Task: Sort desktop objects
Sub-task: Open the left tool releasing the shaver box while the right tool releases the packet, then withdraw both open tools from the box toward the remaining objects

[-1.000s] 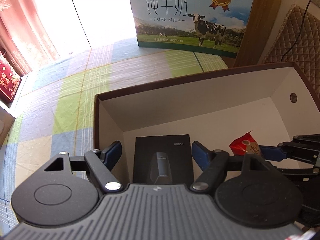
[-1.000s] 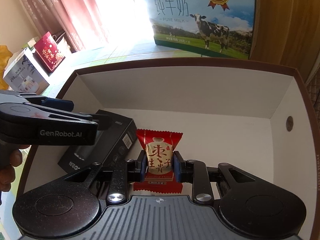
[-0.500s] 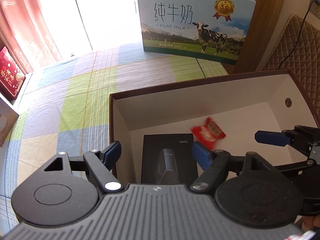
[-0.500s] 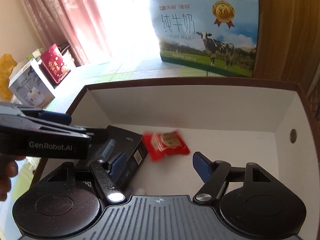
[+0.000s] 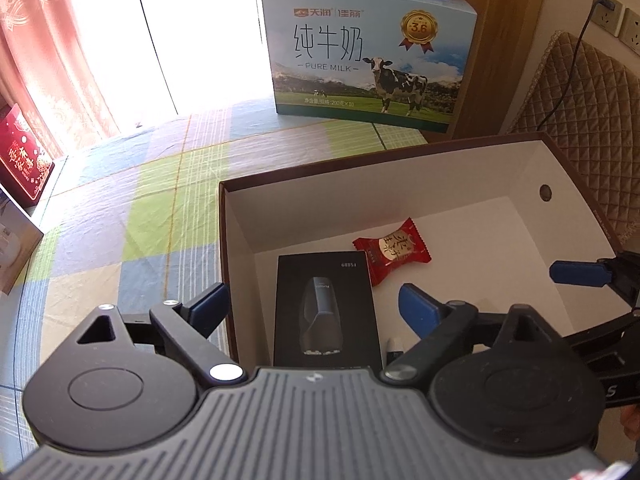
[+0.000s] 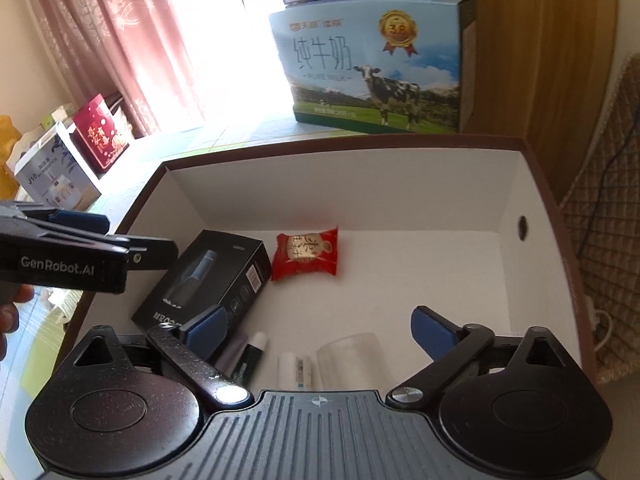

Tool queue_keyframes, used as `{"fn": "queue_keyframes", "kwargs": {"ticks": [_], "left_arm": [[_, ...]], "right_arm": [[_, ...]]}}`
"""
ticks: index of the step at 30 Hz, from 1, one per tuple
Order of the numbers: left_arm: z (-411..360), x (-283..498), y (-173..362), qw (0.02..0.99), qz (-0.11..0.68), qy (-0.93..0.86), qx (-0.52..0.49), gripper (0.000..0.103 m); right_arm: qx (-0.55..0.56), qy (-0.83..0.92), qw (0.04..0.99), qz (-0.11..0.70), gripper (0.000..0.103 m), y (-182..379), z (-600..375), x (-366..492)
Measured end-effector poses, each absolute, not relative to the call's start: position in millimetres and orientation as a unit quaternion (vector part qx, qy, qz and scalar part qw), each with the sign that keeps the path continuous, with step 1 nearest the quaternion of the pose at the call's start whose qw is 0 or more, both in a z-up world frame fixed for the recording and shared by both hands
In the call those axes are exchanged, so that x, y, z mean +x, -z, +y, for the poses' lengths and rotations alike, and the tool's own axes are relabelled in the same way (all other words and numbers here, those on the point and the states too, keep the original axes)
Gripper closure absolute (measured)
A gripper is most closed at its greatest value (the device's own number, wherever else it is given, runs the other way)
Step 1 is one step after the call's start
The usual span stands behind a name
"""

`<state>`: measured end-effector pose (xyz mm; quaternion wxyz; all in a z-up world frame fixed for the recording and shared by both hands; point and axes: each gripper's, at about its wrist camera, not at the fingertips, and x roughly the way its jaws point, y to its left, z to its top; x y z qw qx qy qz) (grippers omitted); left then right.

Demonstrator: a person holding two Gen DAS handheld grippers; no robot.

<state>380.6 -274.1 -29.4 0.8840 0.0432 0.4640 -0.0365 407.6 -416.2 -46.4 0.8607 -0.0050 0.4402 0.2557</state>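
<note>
Evidently the brown-rimmed, white-lined cardboard box (image 6: 532, 200) serves as the collecting bin for the sort, since the loose things already lie on its floor. A crinkly red foil snack packet with gold print (image 6: 306, 254) lies flat near the middle, just beside the far corner of a matte black rectangular carton showing a picture of a shaver (image 6: 208, 280), which lies by the left wall. Nearer the camera are a few small tubes (image 6: 256, 354) and a clear plastic cup on its side (image 6: 352, 356), partly hidden by the gripper body. The right gripper (image 6: 320, 328) hovers above the box, its blue-padded jaws spread wide and holding nothing; I judge it has nothing left to do with the packet. The left gripper (image 5: 314, 304) is likewise spread and empty, poised over the black carton (image 5: 326, 308). Outside, a soft checked tablecloth (image 5: 120, 208) covers the table, with a glossy milk carton case (image 5: 372, 60) standing behind.
</note>
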Motion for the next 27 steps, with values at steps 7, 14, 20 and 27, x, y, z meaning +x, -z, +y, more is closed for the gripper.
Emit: {"fn": "queue_keyframes", "kwargs": {"ticks": [7,14,20,27], "left_arm": [[-275.0,359.4,21.0,0.886,0.461,0.042,0.042,0.012],[-272.6,332.4,10.9,0.890,0.451,0.043,0.042,0.008],[-266.0,313.0,5.9,0.892,0.448,0.042,0.037,0.008],[-254.7,284.6,-2.7,0.897,0.440,0.045,0.031,0.008]], "right_arm": [[0.002,-0.243,0.867,0.435,0.002,36.0,-428.1,391.4],[0.003,-0.236,0.872,0.428,0.002,23.7,-430.5,370.7],[0.006,-0.234,0.878,0.418,0.002,12.5,-430.8,352.6],[0.008,-0.235,0.884,0.403,0.002,0.3,-428.2,326.2]]}}
